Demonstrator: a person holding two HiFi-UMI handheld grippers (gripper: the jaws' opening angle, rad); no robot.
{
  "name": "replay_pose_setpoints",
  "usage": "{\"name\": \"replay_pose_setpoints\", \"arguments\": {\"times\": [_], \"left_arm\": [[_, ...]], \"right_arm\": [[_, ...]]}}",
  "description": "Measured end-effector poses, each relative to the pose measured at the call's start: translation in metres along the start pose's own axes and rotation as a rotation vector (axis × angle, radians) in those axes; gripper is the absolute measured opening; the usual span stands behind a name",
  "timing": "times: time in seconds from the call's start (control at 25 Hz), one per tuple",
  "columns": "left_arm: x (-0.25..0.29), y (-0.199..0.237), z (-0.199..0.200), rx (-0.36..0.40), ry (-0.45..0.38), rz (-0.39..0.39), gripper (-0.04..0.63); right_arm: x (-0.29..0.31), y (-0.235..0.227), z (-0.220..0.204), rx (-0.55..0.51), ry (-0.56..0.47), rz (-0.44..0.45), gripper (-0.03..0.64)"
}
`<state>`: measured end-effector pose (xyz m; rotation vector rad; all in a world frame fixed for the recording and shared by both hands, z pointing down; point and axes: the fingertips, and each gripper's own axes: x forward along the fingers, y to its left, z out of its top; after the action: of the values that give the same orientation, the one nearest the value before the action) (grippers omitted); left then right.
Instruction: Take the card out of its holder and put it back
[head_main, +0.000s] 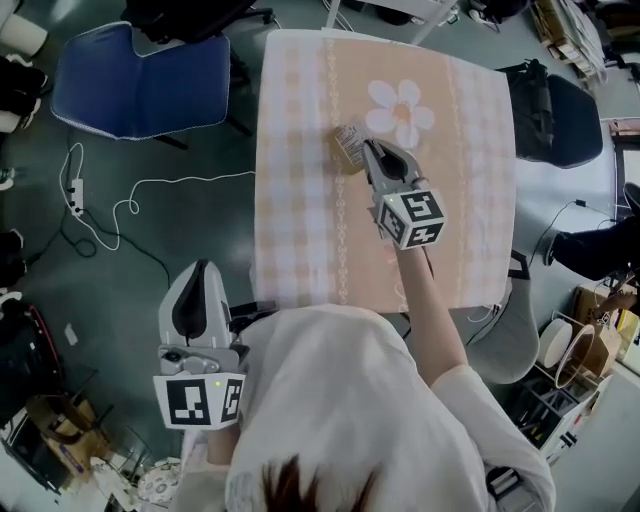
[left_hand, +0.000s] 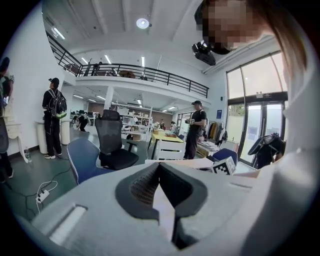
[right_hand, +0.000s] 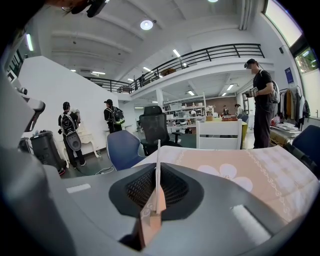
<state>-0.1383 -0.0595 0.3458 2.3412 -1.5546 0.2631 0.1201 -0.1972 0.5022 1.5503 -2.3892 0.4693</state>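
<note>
Pinching the card (right_hand: 158, 150) by its thin edge, one-handed

Right gripper (head_main: 372, 152) is clamped on the card, with the holder (head_main: 348, 147) right at its tips over the table (head_main: 300, 220). Left gripper (left_hand: 159, 167) is closed on nothing, well off by the person's side. With nothing bracing the holder, I reckon a pull just drags both along, or that skinny edge slips free.

A pink checked tablecloth (head_main: 300, 200) with a white flower print (head_main: 400, 108) lies under the right gripper (head_main: 365, 152). A blue padded chair (head_main: 140, 80) stands beyond the left gripper (head_main: 203, 270), with a white cable (head_main: 150, 188) between them.
</note>
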Motion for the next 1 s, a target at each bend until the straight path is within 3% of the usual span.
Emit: {"name": "replay_pose_setpoints", "arguments": {"times": [0.16, 0.28, 0.6, 1.0], "left_arm": [[-0.004, 0.004, 0.0, 0.003, -0.004, 0.006, 0.0], [-0.005, 0.004, 0.0, 0.007, -0.009, -0.001, 0.0], [-0.01, 0.002, 0.002, 0.01, -0.025, -0.013, 0.0], [-0.016, -0.005, 0.006, 0.016, -0.047, -0.042, 0.0]], "right_arm": [[0.001, 0.002, 0.0, 0.008, 0.006, 0.02, 0.017], [0.0, 0.002, 0.001, 0.013, 0.008, 0.023, 0.054], [-0.006, -0.001, 0.018, 0.009, -0.034, -0.007, 0.071], [-0.033, 0.002, 0.06, 0.008, -0.147, -0.033, 0.07]]}}
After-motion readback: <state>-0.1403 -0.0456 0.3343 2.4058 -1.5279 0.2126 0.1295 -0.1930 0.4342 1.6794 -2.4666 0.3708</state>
